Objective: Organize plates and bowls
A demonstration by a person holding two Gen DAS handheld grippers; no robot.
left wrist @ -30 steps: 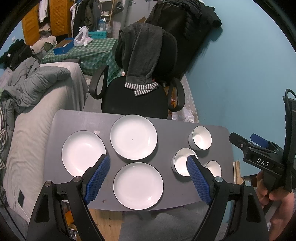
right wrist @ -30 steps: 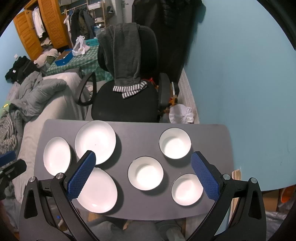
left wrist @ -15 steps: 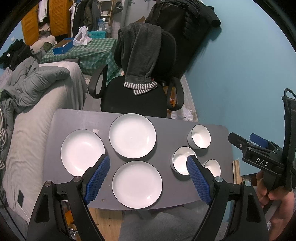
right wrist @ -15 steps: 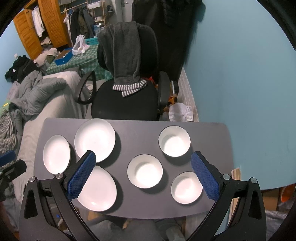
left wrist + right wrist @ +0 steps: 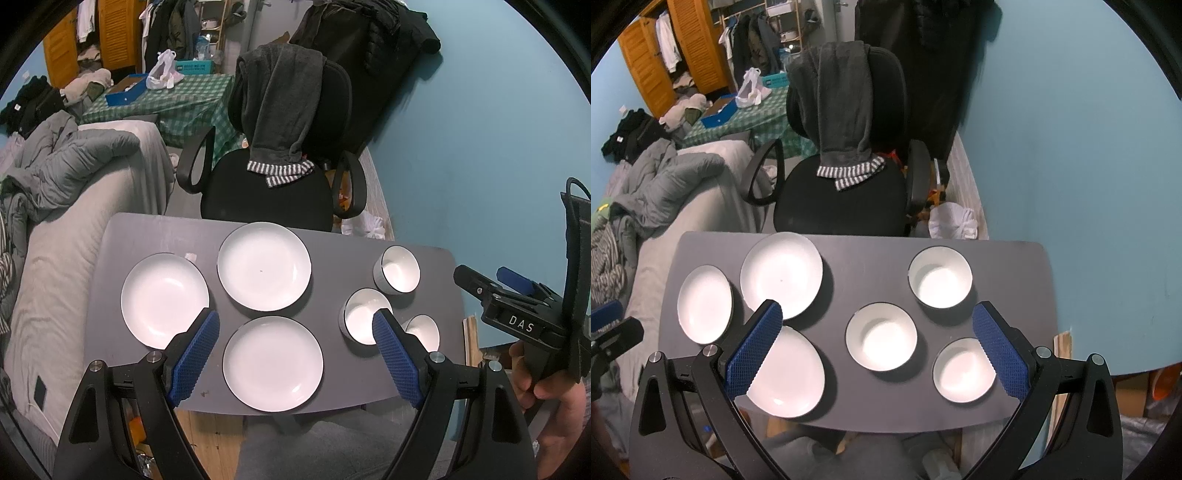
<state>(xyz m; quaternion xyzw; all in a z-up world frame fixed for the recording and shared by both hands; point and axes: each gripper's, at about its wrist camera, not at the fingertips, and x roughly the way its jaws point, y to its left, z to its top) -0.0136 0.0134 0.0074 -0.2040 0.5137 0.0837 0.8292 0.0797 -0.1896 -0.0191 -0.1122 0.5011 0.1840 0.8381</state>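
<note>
Looking down over the work, I count three white plates on the left half of the grey desk [image 5: 155,229]: the far plate [image 5: 264,270], the left plate [image 5: 164,295] and the near plate [image 5: 272,363], each lying flat and apart from the others, none stacked. On the right half sit three white bowls: the far bowl [image 5: 940,282], the middle bowl [image 5: 881,341] and the near bowl [image 5: 964,370], upright and also separate. That spread suggests to me nothing is sorted yet, and like already sits with like, so stacking each group looks the natural plan. My left tool [image 5: 295,354] hangs above the near plate, spread wide and empty; my right tool [image 5: 877,350] hovers over the middle bowl, equally wide and empty. Beyond the desk stands an office chair [image 5: 842,206] draped with dark clothing.
</note>
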